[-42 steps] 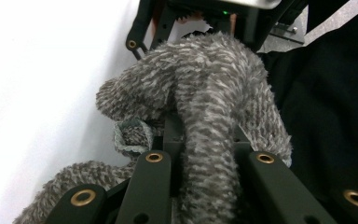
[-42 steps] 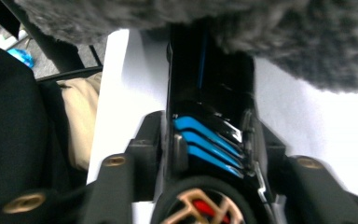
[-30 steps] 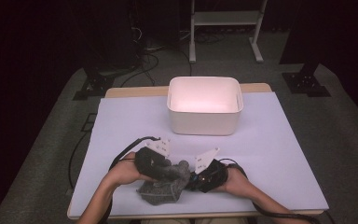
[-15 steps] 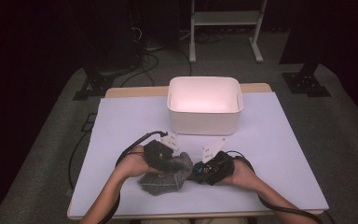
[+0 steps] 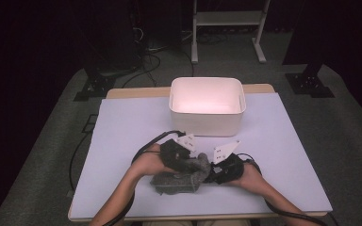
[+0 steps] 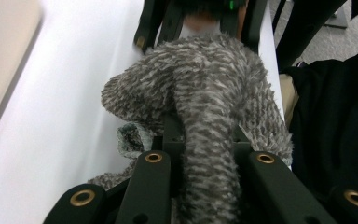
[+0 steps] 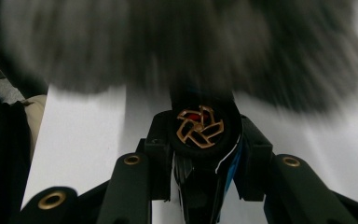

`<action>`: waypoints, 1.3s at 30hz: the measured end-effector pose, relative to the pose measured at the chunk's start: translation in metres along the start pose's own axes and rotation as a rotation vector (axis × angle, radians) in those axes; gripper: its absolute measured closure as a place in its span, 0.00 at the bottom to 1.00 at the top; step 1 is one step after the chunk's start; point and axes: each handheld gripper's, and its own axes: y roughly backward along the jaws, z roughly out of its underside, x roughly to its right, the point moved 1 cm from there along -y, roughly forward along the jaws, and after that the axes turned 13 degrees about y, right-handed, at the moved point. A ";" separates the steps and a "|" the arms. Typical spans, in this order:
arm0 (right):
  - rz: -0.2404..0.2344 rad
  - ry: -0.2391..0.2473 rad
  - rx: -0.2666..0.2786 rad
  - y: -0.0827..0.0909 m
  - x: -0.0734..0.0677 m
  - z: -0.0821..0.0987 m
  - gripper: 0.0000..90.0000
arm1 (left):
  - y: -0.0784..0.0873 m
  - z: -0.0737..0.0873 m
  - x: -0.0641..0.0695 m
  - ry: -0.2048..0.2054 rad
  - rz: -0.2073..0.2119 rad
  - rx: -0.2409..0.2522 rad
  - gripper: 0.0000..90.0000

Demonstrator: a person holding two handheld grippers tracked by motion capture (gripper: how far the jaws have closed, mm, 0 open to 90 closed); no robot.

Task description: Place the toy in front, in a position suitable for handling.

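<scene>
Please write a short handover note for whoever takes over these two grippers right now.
Left gripper: shut on the grey fuzzy cloth, which runs between its jaws.
Right gripper: at the cloth's other end; its jaws have just been closing, grip unclear.
The cloth lies bunched on the white mat near the table's front edge.
White bin: looks empty, behind the cloth.
Done: cloth gathered.
Left: probably moving it into the bin.

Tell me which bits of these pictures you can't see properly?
- High view: the fuzzy grey cloth is partly covered by the left gripper and the right gripper.
- Right gripper view: the cloth is blurred, so its jaw tips are lost.
- High view: the white bin's floor is washed out by glare.
</scene>
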 end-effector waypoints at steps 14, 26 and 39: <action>-0.001 -0.007 0.016 0.001 0.000 0.003 0.70 | -0.012 -0.004 -0.003 -0.003 -0.005 -0.016 0.85; -0.002 -0.007 0.007 0.002 0.001 0.004 0.71 | 0.027 0.042 -0.011 0.089 -0.080 0.014 0.85; -0.009 -0.006 -0.007 -0.001 0.000 0.005 0.71 | 0.045 0.070 -0.016 0.145 -0.105 0.062 0.84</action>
